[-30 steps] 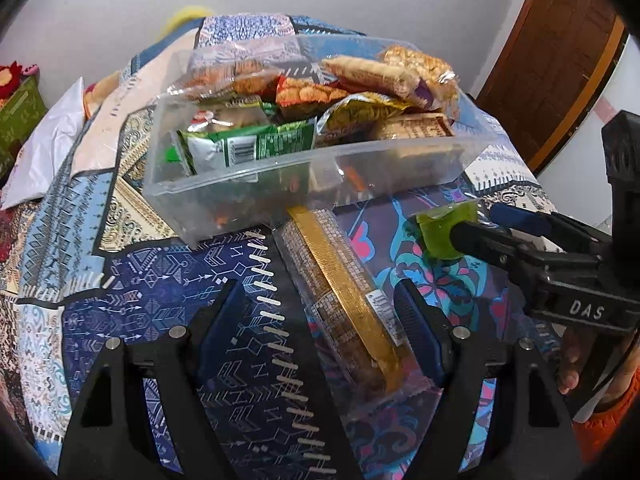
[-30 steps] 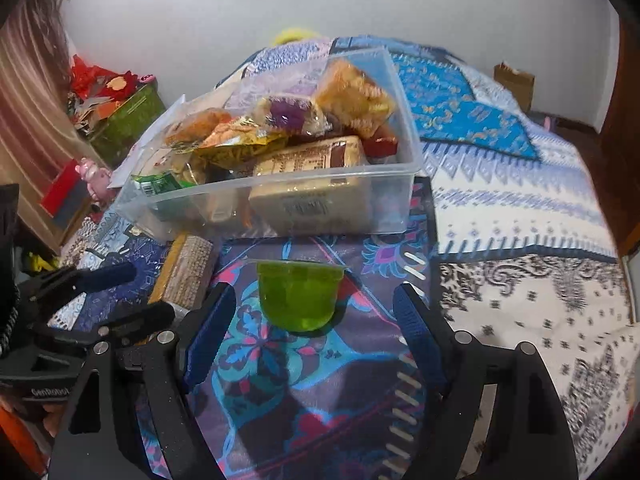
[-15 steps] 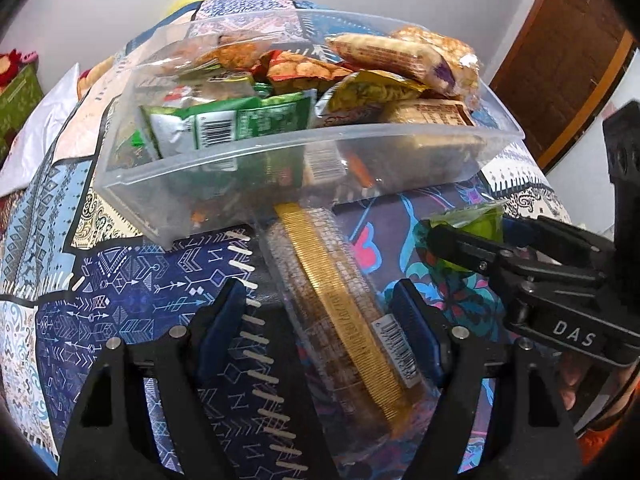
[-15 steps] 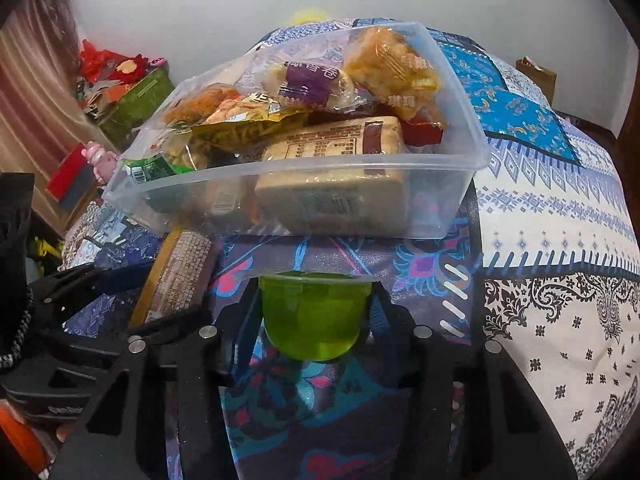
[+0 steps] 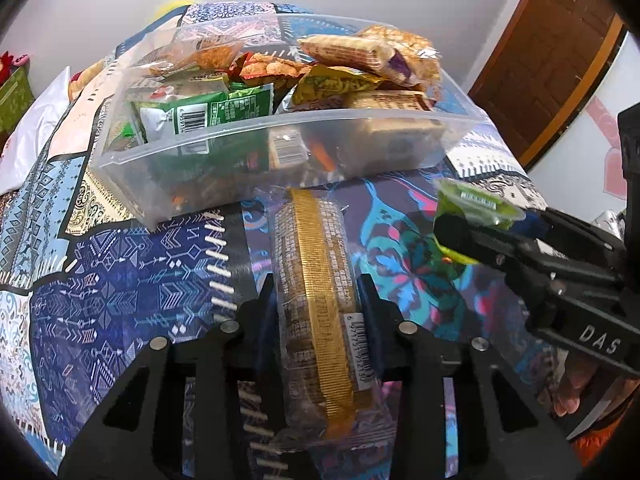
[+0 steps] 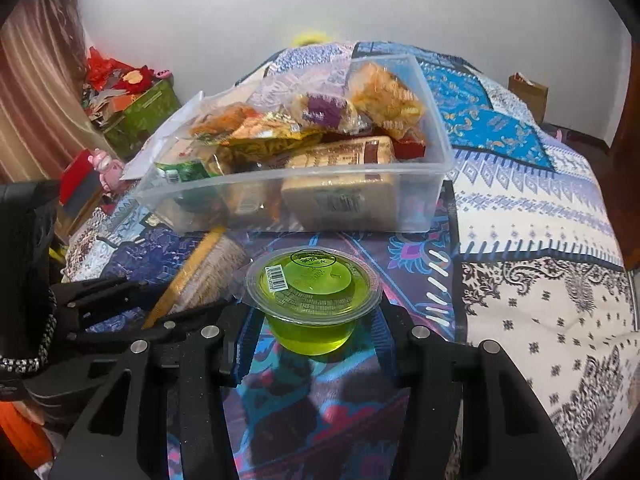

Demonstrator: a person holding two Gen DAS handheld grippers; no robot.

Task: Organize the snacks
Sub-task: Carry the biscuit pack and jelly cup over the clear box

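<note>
A clear plastic bin (image 5: 248,136) full of snack packets sits on the patterned bedspread; it also shows in the right wrist view (image 6: 424,184). My left gripper (image 5: 316,300) is shut on a long gold-striped biscuit pack (image 5: 316,280) that lies just in front of the bin. My right gripper (image 6: 316,320) is shut on a green jelly cup (image 6: 314,292) and holds it lifted above the bedspread. The jelly cup (image 5: 476,208) and right gripper also show at the right of the left wrist view. The biscuit pack (image 6: 200,276) shows left of the cup.
The bedspread (image 6: 540,280) covers the bed out to the right. A green box of red items (image 6: 136,112) and a pink toy (image 6: 106,166) stand at the left by a curtain. A brown door (image 5: 552,44) is at the far right.
My left gripper has closed on the biscuit pack. My right gripper closed on the jelly cup and has lifted it off the bedspread.
</note>
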